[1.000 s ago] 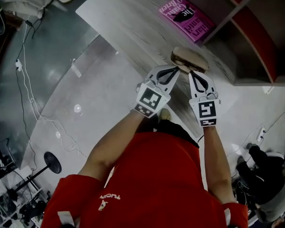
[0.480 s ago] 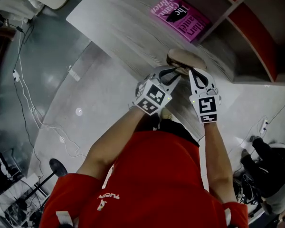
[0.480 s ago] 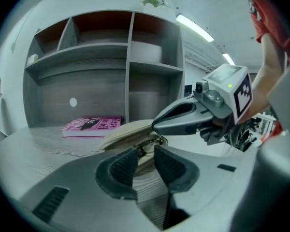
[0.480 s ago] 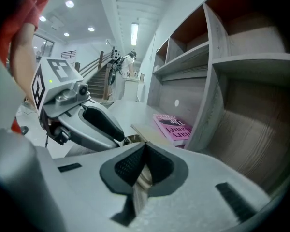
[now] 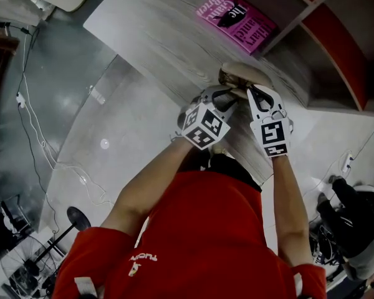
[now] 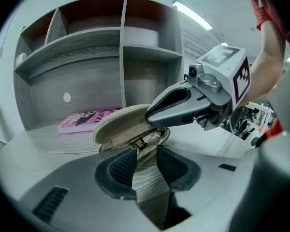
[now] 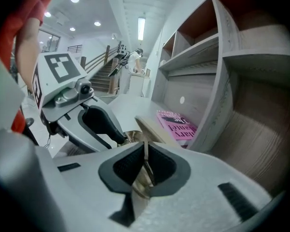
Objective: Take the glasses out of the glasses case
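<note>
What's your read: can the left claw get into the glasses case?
Probably yes. The left claw, jaws just opened further with nothing between them, faces the glasses case below its raised lid. The right claw, jaws also just opening, lid edge between them, sits above, not in the way.

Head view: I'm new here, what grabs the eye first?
A beige glasses case sits half open on the desk, a pink book behind it. The left hand-held gripper's jaws have just opened, empty; the right hand-held gripper's have just parted, the case's edge between.
</note>
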